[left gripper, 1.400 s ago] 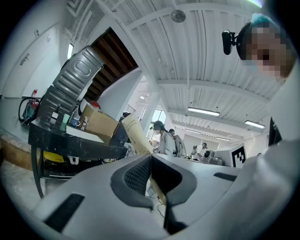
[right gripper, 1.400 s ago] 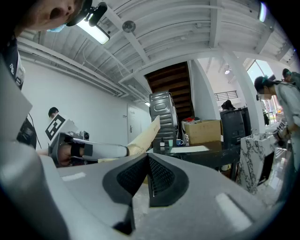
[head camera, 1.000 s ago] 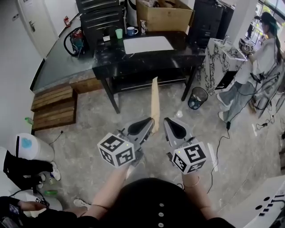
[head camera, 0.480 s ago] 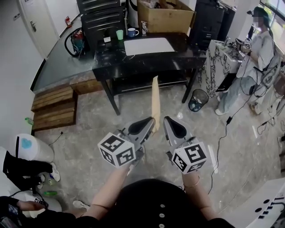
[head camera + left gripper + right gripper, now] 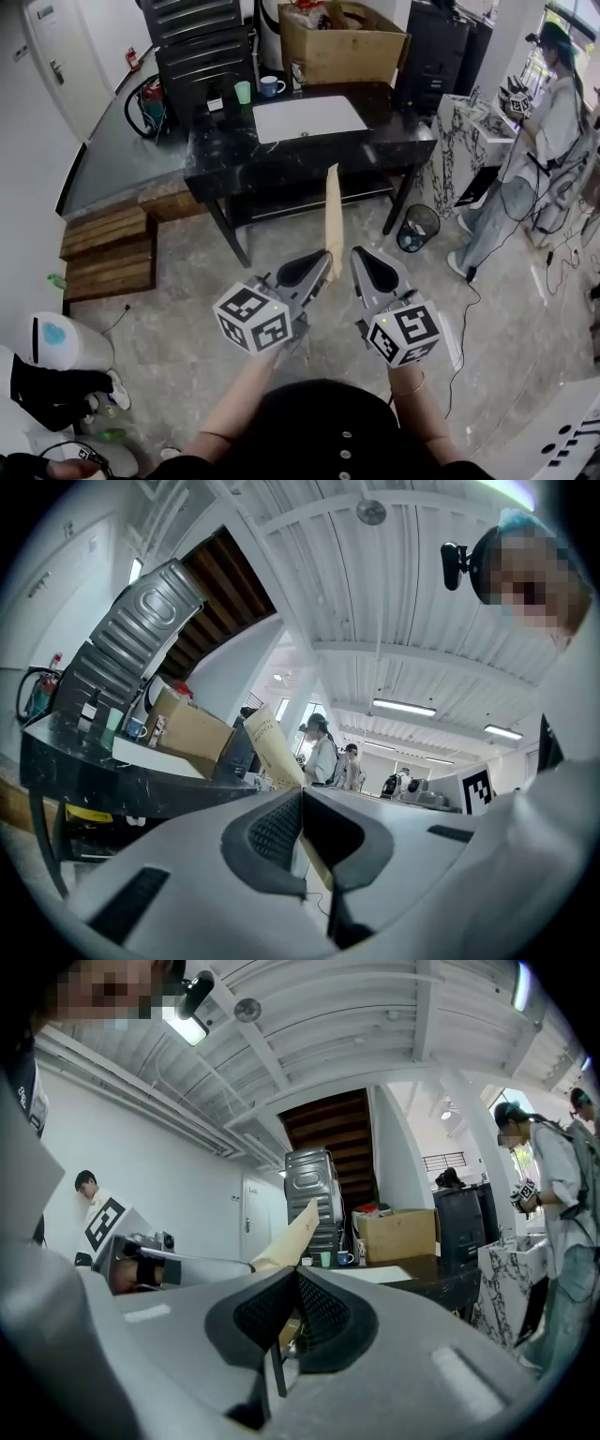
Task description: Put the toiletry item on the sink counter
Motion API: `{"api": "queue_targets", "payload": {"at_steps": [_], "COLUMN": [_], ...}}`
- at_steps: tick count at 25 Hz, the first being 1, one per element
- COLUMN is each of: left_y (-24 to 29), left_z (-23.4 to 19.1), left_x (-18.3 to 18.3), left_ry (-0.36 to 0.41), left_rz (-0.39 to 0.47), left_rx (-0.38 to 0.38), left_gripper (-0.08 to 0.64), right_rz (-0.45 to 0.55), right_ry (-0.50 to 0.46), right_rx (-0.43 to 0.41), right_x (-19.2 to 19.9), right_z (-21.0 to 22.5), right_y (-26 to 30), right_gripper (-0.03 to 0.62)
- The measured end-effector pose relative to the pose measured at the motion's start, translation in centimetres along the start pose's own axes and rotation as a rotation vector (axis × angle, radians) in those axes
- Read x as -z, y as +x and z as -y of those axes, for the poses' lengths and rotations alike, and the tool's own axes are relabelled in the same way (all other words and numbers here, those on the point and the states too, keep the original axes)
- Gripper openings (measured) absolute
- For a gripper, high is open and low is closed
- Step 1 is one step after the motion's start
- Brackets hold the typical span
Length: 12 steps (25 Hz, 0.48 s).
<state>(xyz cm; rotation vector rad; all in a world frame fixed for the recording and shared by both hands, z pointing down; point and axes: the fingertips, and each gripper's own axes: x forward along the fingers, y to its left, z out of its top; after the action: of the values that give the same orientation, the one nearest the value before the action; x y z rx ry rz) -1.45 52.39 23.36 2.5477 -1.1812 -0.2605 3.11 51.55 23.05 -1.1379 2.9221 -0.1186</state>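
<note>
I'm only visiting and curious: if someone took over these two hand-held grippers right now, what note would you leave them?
Left gripper: fingers shut on the tan toiletry box, which sticks up and forward from them.
Right gripper: fingers shut, apparently empty, beside the left one.
Sink counter: ahead across the floor, with the white sink in its middle and a green cup and blue mug at the back.
Done: the box is in hand.
Left: carry it to the counter, set it on a bare spot, let go.
</note>
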Motion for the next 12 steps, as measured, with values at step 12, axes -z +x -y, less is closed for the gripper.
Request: {"api": "queue_targets", "payload": {"at_steps": [12], "left_y": [5.7], "left_z": [-10.0], "left_x": [-4.1], "left_ry": [0.002], "left_rz": [-0.027], "left_rx": [0.060], "left_gripper": [0.011], "right_rz": [0.013], "right_ry": [0.020], "right_rx": [0.072], "right_x": [-0.9], "right_z": [5.2], "right_y": [10.9], "right_gripper": [0.004]}}
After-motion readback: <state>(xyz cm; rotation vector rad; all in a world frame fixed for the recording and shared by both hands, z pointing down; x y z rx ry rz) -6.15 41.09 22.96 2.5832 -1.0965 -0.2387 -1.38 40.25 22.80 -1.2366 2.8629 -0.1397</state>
